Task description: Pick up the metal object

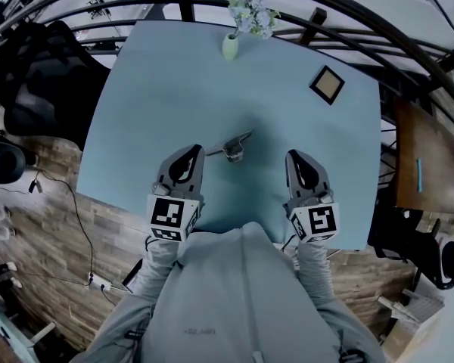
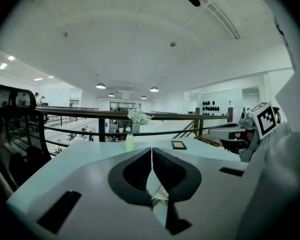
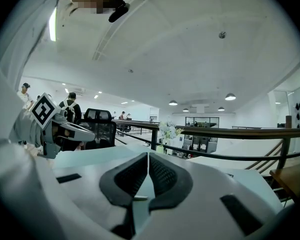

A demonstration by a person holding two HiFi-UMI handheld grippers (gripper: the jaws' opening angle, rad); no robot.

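Note:
A small metal object (image 1: 231, 149), a little cup with a long flat handle, lies on the light blue table (image 1: 159, 89) between my two grippers. My left gripper (image 1: 193, 151) is shut and holds nothing; its tips lie just left of the handle's end. In the left gripper view the jaws (image 2: 151, 150) meet, and a metallic glint (image 2: 159, 198) shows low in the gap behind them. My right gripper (image 1: 295, 156) is a short way right of the object, also shut and holding nothing. The right gripper view shows its jaws (image 3: 148, 156) pressed together over bare tabletop.
A pale green vase with flowers (image 1: 230, 47) stands at the table's far edge. A small dark square frame (image 1: 327, 85) lies at the far right. A black chair (image 1: 38, 74) is left of the table, a wooden table (image 1: 424, 157) right, and a railing behind.

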